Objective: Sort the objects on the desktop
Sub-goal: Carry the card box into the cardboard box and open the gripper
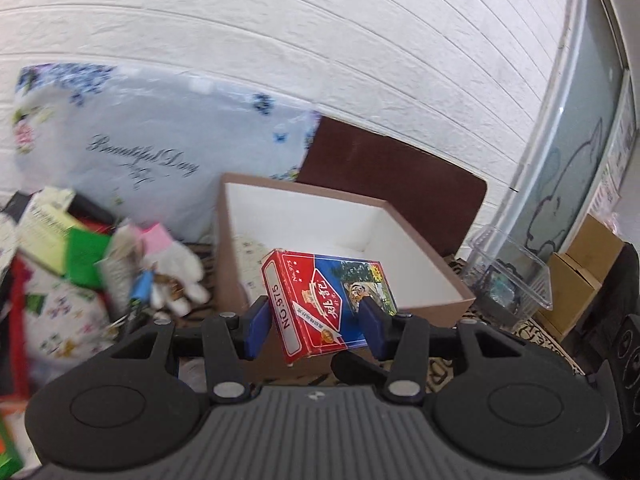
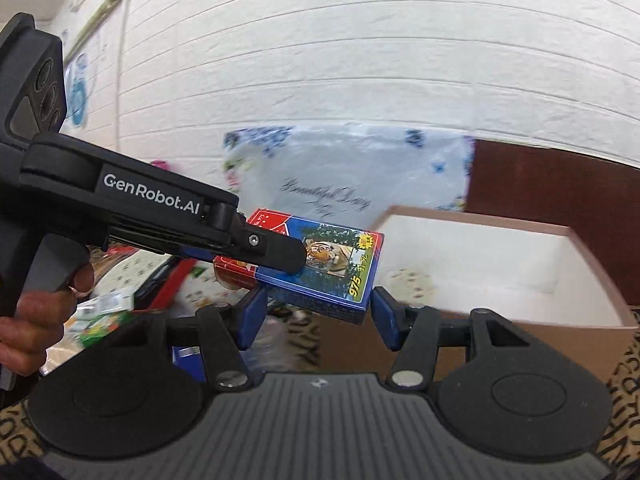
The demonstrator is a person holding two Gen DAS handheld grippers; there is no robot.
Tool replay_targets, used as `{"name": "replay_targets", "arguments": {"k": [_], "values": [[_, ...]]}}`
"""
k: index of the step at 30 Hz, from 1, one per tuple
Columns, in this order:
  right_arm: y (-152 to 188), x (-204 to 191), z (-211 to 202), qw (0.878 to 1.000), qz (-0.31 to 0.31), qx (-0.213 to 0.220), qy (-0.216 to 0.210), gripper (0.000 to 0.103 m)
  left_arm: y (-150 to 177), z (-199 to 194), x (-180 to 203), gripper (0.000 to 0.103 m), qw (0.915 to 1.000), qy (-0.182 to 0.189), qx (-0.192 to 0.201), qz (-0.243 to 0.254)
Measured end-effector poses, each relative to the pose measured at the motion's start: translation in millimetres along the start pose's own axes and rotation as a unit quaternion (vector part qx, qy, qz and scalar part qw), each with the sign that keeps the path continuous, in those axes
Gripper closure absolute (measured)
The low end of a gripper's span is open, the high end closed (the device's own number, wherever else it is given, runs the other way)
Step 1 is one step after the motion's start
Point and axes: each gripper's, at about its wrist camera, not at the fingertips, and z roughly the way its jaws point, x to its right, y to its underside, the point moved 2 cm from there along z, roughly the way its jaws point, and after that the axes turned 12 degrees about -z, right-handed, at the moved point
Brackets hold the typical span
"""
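One glossy card box (image 1: 326, 304) – clamped by left gripper (image 1: 316, 320).

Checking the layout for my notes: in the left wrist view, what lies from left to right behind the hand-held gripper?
Clutter pile → white plush toy → playing card box → clear plastic container → cardboard boxes.

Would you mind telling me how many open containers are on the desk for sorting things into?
2: a brown cardboard box with a white inside, straight ahead, and a clear plastic tub to its right. Clutter on the left may hide others.
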Motion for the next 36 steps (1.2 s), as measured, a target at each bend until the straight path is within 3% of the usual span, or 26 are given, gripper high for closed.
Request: {"name": "replay_targets", "arguments": {"k": [7,11,25,27,30,32,36], "values": [[6.7,62.0,7.6,0.998,0.025,-0.002,0.05,0.047,-9.9,56.6,41.7,0.053,0.999,0.029,-0.018,0.028],[12.5,89.4,18.0,0.997,0.037,-0.012,0.071,0.047,-15.2,90.2,48.7,0.053,0.9985,0.036,-0.037,0.02],[42.3,133.8,50.4,0.994,0.071,-0.049,0.074,0.047,-11.6,152.9,48.5,0.052,0.9964,0.023,-0.08,0.015],[43.7,136.7,53.3,0.993,0.075,-0.052,0.073,0.047,-11.3,157.0,46.7,0.049,0.9961,0.018,-0.086,0.014],[43.5,138.2,54.8,0.993,0.073,-0.054,0.081,0.043,-11.2,159.1,42.3,0.037,0.995,0.018,-0.098,0.003],[43.4,138.6,54.8,0.992,0.07,-0.054,0.085,0.027,-11.5,157.5,39.5,0.018,0.9946,0.019,-0.102,-0.009],[42.7,136.4,51.7,0.991,0.06,-0.05,0.106,0.016,-11.9,150.7,39.4,0.008,0.9954,0.02,-0.093,-0.009]]}}
